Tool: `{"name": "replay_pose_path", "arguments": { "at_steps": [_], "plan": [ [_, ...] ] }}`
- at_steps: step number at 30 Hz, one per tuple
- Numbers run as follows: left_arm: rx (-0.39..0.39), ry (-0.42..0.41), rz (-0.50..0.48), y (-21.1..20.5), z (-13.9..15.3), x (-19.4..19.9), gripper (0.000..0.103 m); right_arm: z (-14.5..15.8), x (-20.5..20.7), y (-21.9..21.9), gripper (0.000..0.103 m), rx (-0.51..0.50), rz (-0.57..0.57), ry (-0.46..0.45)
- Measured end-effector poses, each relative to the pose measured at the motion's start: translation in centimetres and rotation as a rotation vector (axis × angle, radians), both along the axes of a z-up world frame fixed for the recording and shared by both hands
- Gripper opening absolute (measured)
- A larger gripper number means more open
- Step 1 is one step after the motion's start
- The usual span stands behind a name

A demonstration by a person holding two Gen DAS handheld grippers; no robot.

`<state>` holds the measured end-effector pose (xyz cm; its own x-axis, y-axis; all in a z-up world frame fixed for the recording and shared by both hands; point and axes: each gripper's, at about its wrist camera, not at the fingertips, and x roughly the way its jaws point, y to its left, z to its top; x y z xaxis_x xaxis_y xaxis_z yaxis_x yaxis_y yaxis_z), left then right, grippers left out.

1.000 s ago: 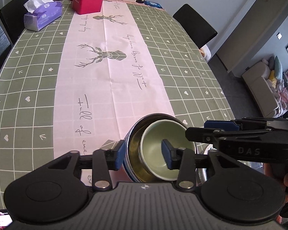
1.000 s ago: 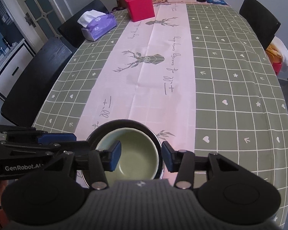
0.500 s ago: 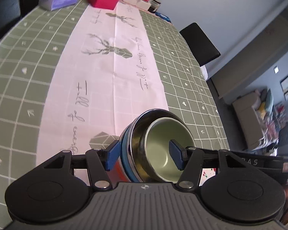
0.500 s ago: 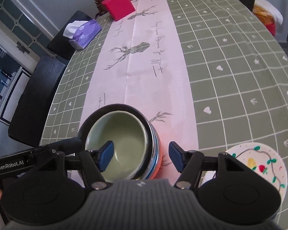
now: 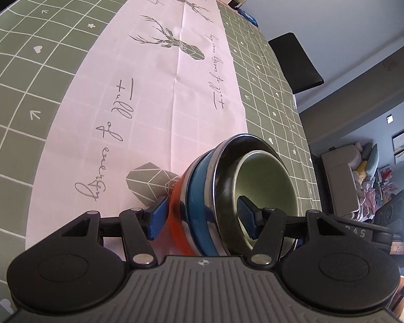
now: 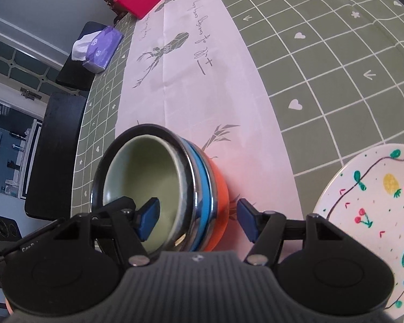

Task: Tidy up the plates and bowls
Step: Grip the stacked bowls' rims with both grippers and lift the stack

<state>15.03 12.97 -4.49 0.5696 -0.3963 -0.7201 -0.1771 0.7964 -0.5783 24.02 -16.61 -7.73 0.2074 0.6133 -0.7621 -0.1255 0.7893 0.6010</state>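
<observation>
Around the nested bowl stack [image 5: 223, 188] both tongs straddle opposite rims, left tongs [image 5: 202, 215] and right tongs [image 6: 196, 216] parted wide. Right of the stack lies a painted plate [image 6: 374, 215].

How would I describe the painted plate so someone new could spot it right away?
Start at the pink runner down the green checked tablecloth. Near its end sits the stack of nested bowls; the plate lies just beside it on the green cloth. It is flat, white, with hand-drawn fruit.
</observation>
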Motion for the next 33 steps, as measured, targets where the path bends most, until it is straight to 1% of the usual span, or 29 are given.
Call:
{"name": "replay_pose_path", "arguments": {
  "at_steps": [2,4,7,8,11,12,16,20,25,31,33],
  "plan": [
    [0.002,-0.001,0.002,-0.2,-0.1,-0.1,0.068,-0.3,0.0,0.1,0.063,0.004,0.010,0.010],
    [0.025,-0.002,0.019,-0.5,-0.1,-0.3,0.068,-0.5,-0.1,0.3,0.063,0.006,0.019,0.017],
    [0.014,-0.012,0.034,-0.8,-0.5,-0.4,0.068,-0.7,-0.2,0.6,0.063,0.003,0.038,0.018],
    [0.013,-0.007,0.031,-0.8,-0.6,-0.4,0.068,-0.7,-0.2,0.7,0.063,0.004,0.042,0.019],
    [0.052,-0.012,0.002,-1.2,-0.2,-0.2,0.068,-0.7,-0.4,1.1,0.063,-0.002,0.052,0.019],
    [0.054,-0.013,0.002,-1.3,-0.2,-0.2,0.068,-0.7,-0.4,1.1,0.063,-0.007,0.052,0.016],
    [0.026,-0.008,0.008,-1.1,-0.6,-0.2,0.069,-0.8,-0.3,1.3,0.062,-0.013,0.046,0.014],
    [0.010,-0.003,0.008,-1.0,-1.0,0.1,0.069,-0.9,-0.2,1.0,0.060,-0.006,0.039,0.017],
    [0.028,0.005,-0.003,-1.3,-1.2,0.6,0.070,-1.2,-0.1,0.9,0.053,-0.013,0.033,0.017],
    [0.050,0.007,-0.008,-1.8,-1.2,0.6,0.066,-1.3,0.0,0.8,0.049,-0.010,0.019,0.019],
    [0.071,0.009,-0.011,-2.0,-1.1,0.7,0.062,-1.4,0.0,0.6,0.048,-0.005,0.013,0.024]
  ]
}}
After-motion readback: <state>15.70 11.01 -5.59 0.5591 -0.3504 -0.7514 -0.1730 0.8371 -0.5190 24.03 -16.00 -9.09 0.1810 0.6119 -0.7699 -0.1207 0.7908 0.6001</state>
